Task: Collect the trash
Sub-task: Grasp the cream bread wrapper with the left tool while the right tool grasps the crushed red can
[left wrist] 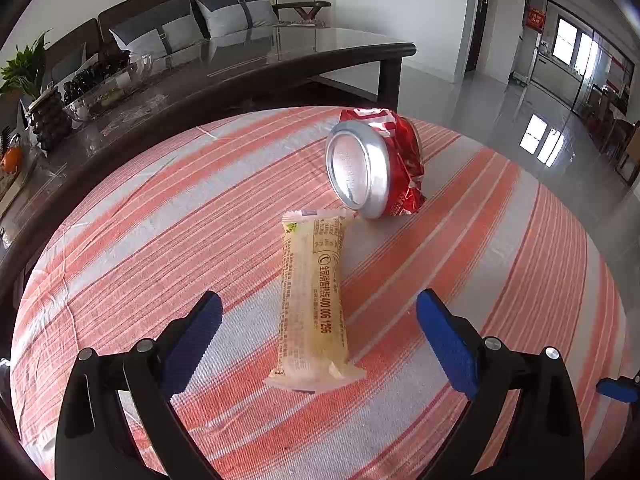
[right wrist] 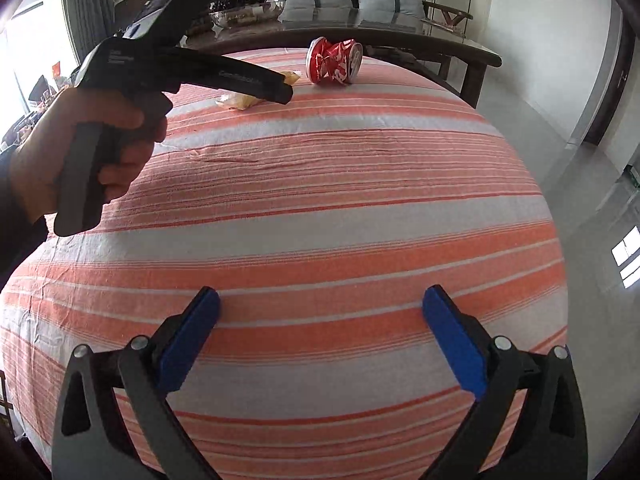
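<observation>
A yellow snack wrapper (left wrist: 314, 300) lies on the striped tablecloth (left wrist: 160, 208), its near end between the open fingers of my left gripper (left wrist: 320, 308). A crushed red soda can (left wrist: 372, 164) lies on its side just beyond the wrapper. My right gripper (right wrist: 320, 304) is open and empty over the near part of the cloth (right wrist: 340, 184). In the right wrist view the can (right wrist: 334, 61) sits far ahead, and the left gripper tool hides most of the wrapper (right wrist: 240, 101).
A dark glass-topped table (left wrist: 280, 60) stands behind the cloth-covered surface, with a bowl of dark fruit (left wrist: 104, 80) and a plant (left wrist: 24, 68). A sofa with grey cushions (left wrist: 180, 24) is beyond it. Shiny floor (left wrist: 540, 140) lies to the right.
</observation>
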Tool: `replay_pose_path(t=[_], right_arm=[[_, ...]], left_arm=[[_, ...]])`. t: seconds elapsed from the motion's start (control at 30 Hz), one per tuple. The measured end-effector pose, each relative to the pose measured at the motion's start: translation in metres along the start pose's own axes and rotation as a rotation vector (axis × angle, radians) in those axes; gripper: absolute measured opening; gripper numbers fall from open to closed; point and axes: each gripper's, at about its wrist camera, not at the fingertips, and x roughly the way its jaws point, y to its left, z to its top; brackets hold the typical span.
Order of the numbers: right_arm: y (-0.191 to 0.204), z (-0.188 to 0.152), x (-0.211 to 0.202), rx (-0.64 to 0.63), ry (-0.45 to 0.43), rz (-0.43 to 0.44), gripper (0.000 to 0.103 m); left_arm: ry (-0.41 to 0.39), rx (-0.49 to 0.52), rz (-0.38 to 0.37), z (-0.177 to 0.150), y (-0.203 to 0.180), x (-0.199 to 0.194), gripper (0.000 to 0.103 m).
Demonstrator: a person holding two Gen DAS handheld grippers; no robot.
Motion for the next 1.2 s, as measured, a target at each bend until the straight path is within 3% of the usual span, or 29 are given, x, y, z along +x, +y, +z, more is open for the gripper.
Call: replay_pose_path(t=[0.1, 0.13, 0.2, 0.27, 0.47, 0.6, 0.77, 0.9, 0.93, 0.97, 1.0, 1.2], right_arm=[[0.0, 0.0, 0.0, 0.0, 0.0, 0.001, 0.098], [0.0, 0.0, -0.001, 0.0, 0.0, 0.0, 0.098], [0.0, -0.001, -0.001, 0.001, 0.0, 0.001, 0.098], [0.0, -0.002, -0.002, 0.004, -0.001, 0.006, 0.098], [-0.024, 0.023, 0.009, 0.079, 0.005, 0.107, 0.098], [-0.039, 0.077, 0.047, 0.097, 0.02, 0.105, 0.098], [-0.018, 0.155, 0.101, 0.095, -0.006, 0.123, 0.098], [-0.014, 0.198, 0.129, 0.148, -0.057, 0.038, 0.098], [-0.014, 0.203, 0.133, 0.152, -0.057, 0.034, 0.095], [-0.015, 0.206, 0.136, 0.151, -0.05, 0.036, 0.065], [-0.015, 0.208, 0.138, 0.147, -0.038, 0.035, 0.05], [-0.012, 0.175, 0.104, 0.089, -0.045, 0.072, 0.048]], left_arm=[[0.022, -0.005, -0.029, 0.001, 0.003, 0.01, 0.089], [0.015, -0.011, -0.026, 0.002, 0.005, 0.01, 0.08], [-0.001, -0.009, -0.031, 0.003, 0.007, 0.009, 0.057], [-0.012, -0.007, -0.04, 0.002, 0.009, 0.006, 0.021], [-0.003, -0.036, -0.052, -0.033, 0.026, -0.025, 0.02], [0.003, -0.065, -0.048, -0.068, 0.041, -0.052, 0.02], [-0.004, -0.094, -0.061, -0.099, 0.05, -0.075, 0.02], [-0.009, -0.088, -0.04, -0.108, 0.045, -0.082, 0.02], [-0.012, -0.086, -0.033, -0.11, 0.044, -0.083, 0.02], [-0.015, -0.085, -0.025, -0.111, 0.042, -0.084, 0.02], [-0.017, -0.086, -0.019, -0.112, 0.041, -0.085, 0.02], [-0.022, -0.114, -0.047, -0.122, 0.027, -0.095, 0.02]])
